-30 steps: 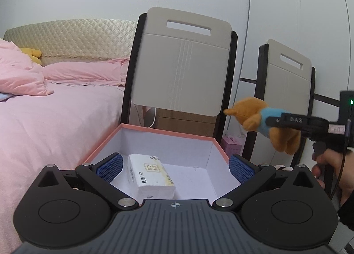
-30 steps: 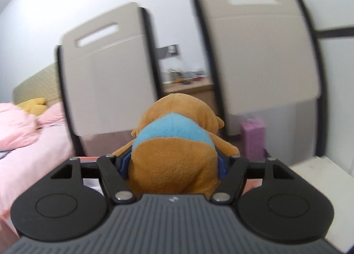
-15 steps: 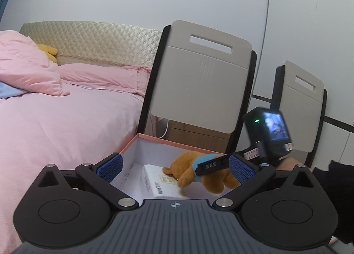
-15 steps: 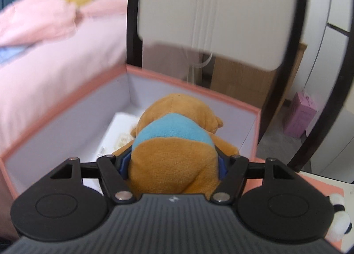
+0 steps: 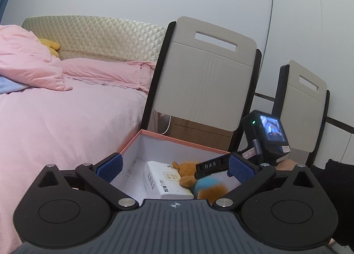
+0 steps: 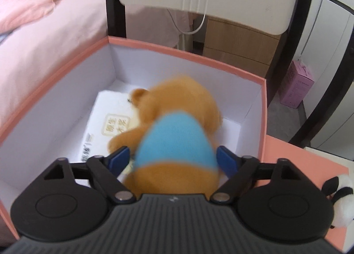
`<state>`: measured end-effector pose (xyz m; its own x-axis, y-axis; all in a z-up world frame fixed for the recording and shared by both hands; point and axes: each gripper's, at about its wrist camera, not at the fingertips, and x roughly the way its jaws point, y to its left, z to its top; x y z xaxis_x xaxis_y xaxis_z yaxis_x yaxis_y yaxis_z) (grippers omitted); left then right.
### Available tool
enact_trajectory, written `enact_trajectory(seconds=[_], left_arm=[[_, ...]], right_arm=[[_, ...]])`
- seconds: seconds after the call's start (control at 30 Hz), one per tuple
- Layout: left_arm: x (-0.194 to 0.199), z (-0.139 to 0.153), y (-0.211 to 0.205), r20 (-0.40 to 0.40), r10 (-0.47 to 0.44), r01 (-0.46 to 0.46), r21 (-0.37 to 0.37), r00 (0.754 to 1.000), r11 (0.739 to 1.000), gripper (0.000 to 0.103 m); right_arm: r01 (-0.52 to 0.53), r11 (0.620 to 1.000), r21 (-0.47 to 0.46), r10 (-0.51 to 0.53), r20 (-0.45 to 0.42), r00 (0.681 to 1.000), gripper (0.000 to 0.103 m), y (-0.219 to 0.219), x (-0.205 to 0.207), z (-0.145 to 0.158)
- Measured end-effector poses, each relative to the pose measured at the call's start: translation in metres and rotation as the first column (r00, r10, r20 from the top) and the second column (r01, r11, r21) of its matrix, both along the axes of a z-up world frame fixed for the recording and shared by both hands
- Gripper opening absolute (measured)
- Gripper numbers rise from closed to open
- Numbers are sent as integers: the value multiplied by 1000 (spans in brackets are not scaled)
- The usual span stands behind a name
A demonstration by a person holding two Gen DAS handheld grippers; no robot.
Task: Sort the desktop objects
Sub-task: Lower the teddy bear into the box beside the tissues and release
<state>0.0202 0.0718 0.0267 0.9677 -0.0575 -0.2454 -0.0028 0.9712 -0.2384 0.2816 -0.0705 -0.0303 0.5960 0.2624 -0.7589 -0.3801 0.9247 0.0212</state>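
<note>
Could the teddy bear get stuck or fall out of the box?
Maybe. The blurry brown plush bear in the blue shirt sits between the right gripper jaws, which look parted, so it may be dropping and could tumble.

It leans on the white tissue pack in the pink-rimmed white box, so it might land lopsided.

The open left gripper hovers near the box and could bump the right one.

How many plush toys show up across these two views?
3. A brown plush bear in a blue shirt sits between the right gripper's fingers over the pink box; a black-and-white plush lies right of it; a yellow plush is on the bed. Others may be hidden.
</note>
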Motion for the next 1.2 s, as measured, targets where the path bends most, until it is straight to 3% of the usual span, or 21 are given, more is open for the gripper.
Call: enact_trajectory(seconds=[0.33,0.67,0.8,0.93,1.03,1.2], left_arm=[[0,-4,-7,-9,-12,12,41,1000,999,103],[0,-9,-26,-10,-16,17,113,1000,993,103],[-1,-11,-34,-7,-21,22,138,1000,990,103],[0,-14,-39,-6,-15,16,167,1000,986,103],[3,-16,-42,-12,-5,8,178,1000,984,103],[5,-19,-47,-19,15,-11,202,1000,979,103]], right_arm=[[67,982,177,-91,128,988,103,-42,-55,34],[119,955,272,-204,310,928,103,-101,-139,53],[104,943,316,-212,330,920,103,-122,-167,49],[94,950,299,-202,355,913,103,-132,-185,38],[103,944,314,-227,391,892,103,-140,-201,22],[118,930,348,-252,368,895,103,-147,-201,8]])
